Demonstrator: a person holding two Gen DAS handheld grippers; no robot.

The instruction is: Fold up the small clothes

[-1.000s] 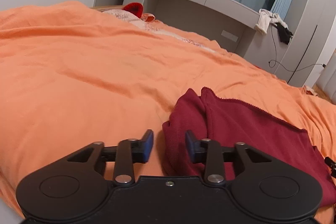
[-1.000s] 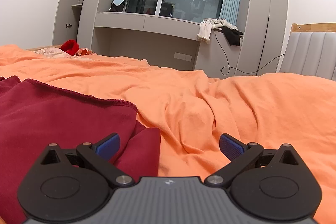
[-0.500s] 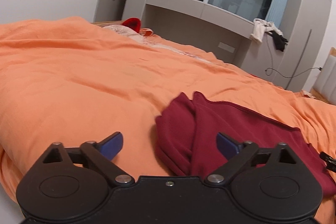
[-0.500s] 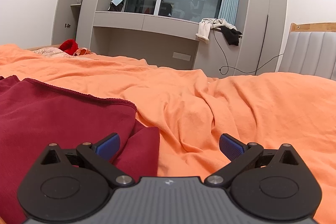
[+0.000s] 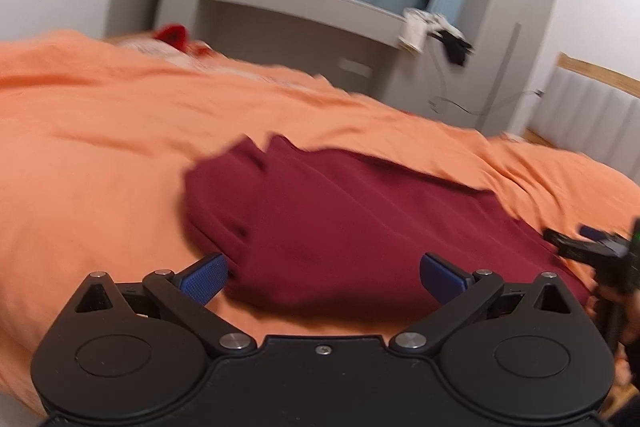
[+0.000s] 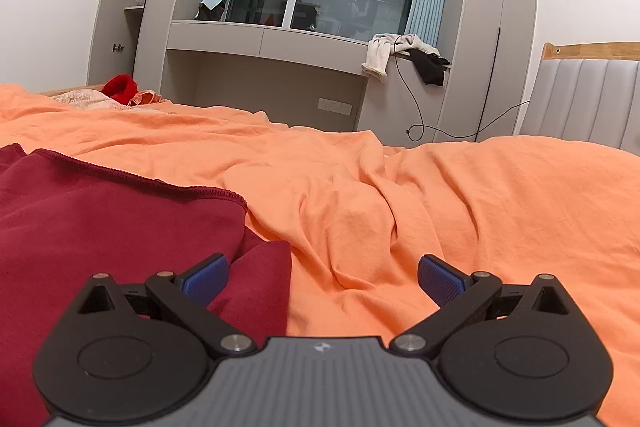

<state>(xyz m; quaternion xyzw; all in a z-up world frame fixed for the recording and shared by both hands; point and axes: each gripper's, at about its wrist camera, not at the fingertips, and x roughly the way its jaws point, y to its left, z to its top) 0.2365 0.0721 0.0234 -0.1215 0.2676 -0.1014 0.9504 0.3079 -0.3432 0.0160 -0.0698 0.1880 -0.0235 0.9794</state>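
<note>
Dark red knit garment: folded, flat on orange bed cover. Left claw: jaws opening wide, near hem between, unpressed. Right claw: spread, empty, over garment's corner.

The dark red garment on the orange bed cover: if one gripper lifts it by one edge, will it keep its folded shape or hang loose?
The dark red garment would probably hang loose: it lies in soft layered folds. It looks light, since the orange bed cover hardly sinks under it. Pushed, it would likely bunch up rather than slide, as both fabrics look matte.
</note>
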